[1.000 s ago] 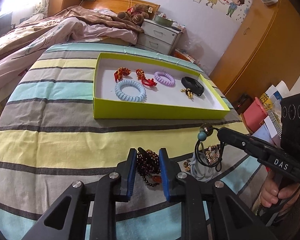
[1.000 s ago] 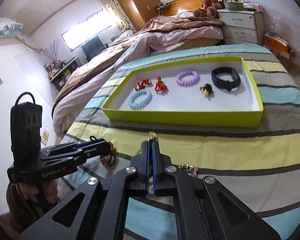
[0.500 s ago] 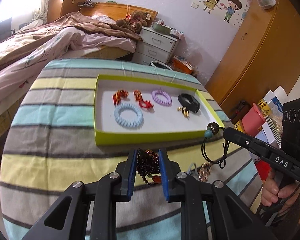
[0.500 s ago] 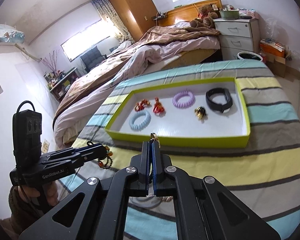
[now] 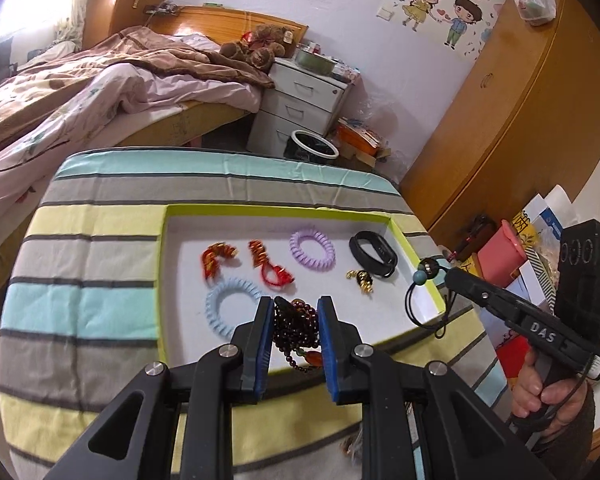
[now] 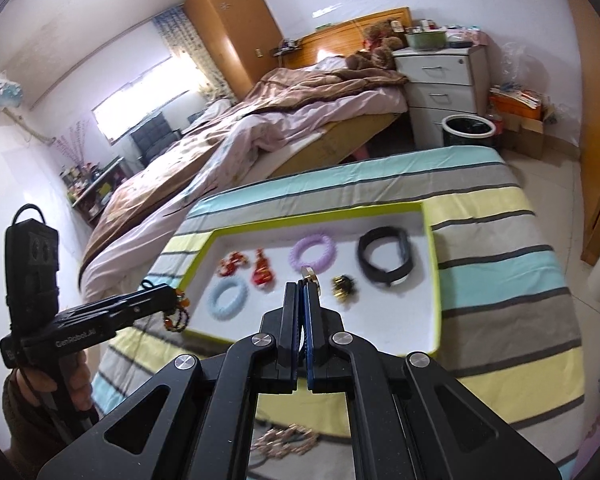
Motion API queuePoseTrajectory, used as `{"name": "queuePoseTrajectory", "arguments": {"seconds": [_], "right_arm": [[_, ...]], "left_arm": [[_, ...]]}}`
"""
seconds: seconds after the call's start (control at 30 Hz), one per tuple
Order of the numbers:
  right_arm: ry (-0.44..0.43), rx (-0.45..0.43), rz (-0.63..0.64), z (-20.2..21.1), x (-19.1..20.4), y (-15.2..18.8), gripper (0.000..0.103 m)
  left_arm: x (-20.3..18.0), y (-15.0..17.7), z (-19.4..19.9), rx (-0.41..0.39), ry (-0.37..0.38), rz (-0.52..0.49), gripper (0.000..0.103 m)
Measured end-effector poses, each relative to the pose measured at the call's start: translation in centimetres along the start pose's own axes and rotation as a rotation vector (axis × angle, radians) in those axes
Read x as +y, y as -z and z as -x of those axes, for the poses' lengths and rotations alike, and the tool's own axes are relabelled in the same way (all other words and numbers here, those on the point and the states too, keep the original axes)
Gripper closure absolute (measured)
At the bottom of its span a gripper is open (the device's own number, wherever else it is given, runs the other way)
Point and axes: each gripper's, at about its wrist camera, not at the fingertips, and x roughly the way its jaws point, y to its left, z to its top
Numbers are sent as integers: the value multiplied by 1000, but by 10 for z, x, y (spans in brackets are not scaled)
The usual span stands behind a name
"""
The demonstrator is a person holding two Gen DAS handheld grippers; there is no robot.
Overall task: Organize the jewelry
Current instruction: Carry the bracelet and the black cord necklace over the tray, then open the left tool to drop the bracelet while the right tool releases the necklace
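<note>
- Gripping a bundle of dark red beads (image 5: 296, 326), the left gripper (image 5: 293, 336) fills the lower centre of the left wrist view; its blue pads press on the bundle from both sides, so the claw is only partly closed around it.
- A loop of the beads with an orange stone hangs below the pads, over the near edge of the tray (image 5: 162, 280).
- The right gripper (image 6: 302, 312) sits at lower centre of its own view with the claw fully closed; a small gold-coloured piece shows at the tips.
- In the left wrist view, that gripper enters from the right of the frame and pinches a black cord (image 5: 414, 306) with a teal bead and a dark bead; the cord loop dangles over the tray's right rim.
- A hand (image 5: 540, 392) wraps its handle at lower right of the frame.
- The tray is green-rimmed with a white floor and lies on a striped cloth (image 5: 80, 264) in the middle of the frame.
- Inside it, in the left wrist view: a blue coil ring (image 5: 230, 306) at lower left, two red-and-gold ornaments (image 5: 216, 260) above it, a purple coil ring (image 5: 313, 250) at upper centre, a black band (image 5: 374, 254) at upper right, and a small gold piece (image 5: 362, 280) just below the band.
- A pale chain (image 6: 286, 438) lies on the cloth at the bottom of the right wrist view, outside the tray.
</note>
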Motion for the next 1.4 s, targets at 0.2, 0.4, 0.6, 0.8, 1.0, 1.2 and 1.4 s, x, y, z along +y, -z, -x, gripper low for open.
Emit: {"name": "queuePoseTrajectory", "arguments": {"seconds": [0.2,0.4,0.6,0.8,1.0,1.2,1.4], "right_arm": [[83,16,16,-15,-15,-8,101],[98,70,36,-34,-25,-4,101],[127,119,58,-44,-32,3,101],[171,154,91,-50,-31,7,101],[186,161,96,-52,-30,9,101],[192,152,93,-50,-30,8,97],[181,126,78,-45,-30,6,89]], "left_arm": [[-5,-8,-29,39,18,-1,81],[-8,-5,-56,90,5,-5,81],[-7,-1,-70,119,-18,-10,81],[-1,2,-77,141,-33,13,81],[1,2,-76,143,-26,8,81],[0,0,-75,146,-27,4,79],[-6,0,-69,130,-18,-9,68]]}}
